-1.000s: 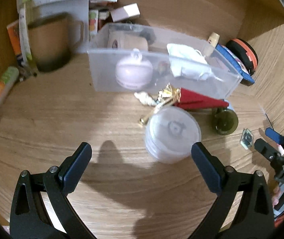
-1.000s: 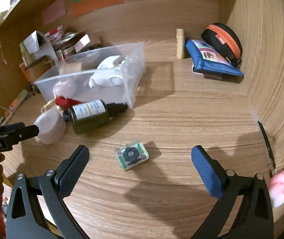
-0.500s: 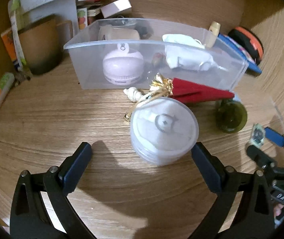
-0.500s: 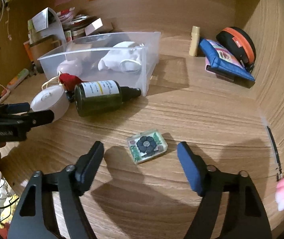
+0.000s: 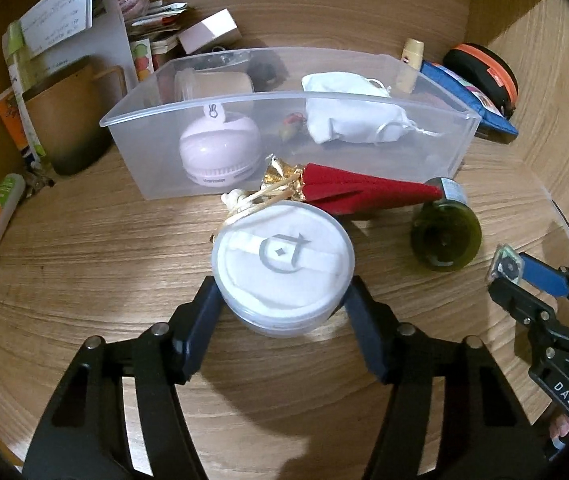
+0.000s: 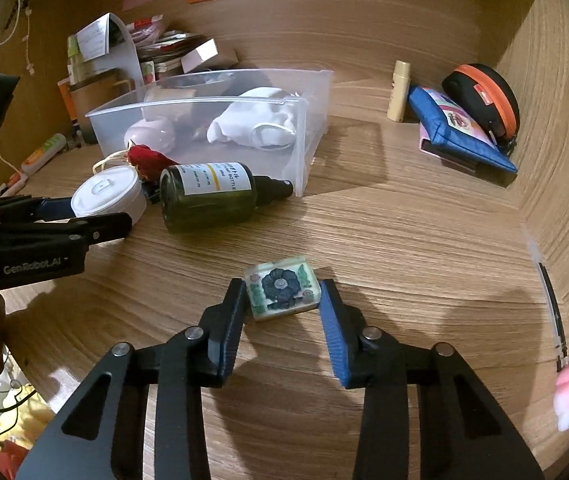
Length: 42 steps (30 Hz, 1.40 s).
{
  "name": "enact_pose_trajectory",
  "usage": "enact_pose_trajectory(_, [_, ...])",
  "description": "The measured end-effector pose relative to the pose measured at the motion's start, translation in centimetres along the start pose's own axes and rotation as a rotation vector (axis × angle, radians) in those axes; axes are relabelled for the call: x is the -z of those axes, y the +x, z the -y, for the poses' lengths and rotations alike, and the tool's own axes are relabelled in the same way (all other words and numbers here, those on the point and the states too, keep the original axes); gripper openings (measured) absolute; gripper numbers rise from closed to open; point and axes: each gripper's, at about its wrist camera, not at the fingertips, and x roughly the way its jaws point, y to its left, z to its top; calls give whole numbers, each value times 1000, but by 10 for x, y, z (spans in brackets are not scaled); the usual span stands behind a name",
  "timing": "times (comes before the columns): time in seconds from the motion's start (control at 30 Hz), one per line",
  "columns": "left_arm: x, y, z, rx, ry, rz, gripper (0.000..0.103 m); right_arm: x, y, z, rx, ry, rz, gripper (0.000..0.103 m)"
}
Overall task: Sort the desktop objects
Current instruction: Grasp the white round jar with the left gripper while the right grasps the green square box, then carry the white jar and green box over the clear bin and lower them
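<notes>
My left gripper [image 5: 282,304] clamps the light, slick round puff jar [image 5: 282,266] by its sidewall, my right gripper [image 6: 282,300] pinches the hard, slippery resin block [image 6: 282,287] across its short sides, clear bin [image 6: 304,152] at 11 o'clock.

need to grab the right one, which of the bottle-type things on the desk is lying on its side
The dark green spray bottle with the white label, lying in front of the clear bin. The small beige bottle near the back wall stands upright.
</notes>
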Motion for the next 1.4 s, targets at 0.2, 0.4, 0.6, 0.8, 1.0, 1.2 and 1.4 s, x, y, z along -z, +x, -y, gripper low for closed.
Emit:
enact_pose_trajectory(0.2, [3, -5, -6, 32, -25, 5, 62, 0, -2, 3, -10, 25, -2, 34])
enact_pose_trajectory(0.4, [17, -21, -21, 33, -42, 17, 62, -3, -9, 14, -35, 70, 13, 34])
enact_pose_trajectory(0.6, [24, -41, -34, 8, -44, 53, 62, -11, -14, 18, -61, 89, 32, 34])
enact_pose_trajectory(0.8, [28, -34, -42, 2, -51, 8, 62, -17, -19, 8, -68, 55, 43, 34])
enact_pose_trajectory(1.0, [24, -26, -41, 4, -55, -5, 67, -20, -18, 1, -75, 25, 38, 34])
enact_pose_trajectory(1.2, [18, -16, -37, -26, -37, 2, 64, -24, -19, 2, -75, 26, 45, 34])
enact_pose_trajectory(1.4, [20, -21, -43, -32, -50, 25, 64, -31, -20, 7, -76, 35, 53, 34])
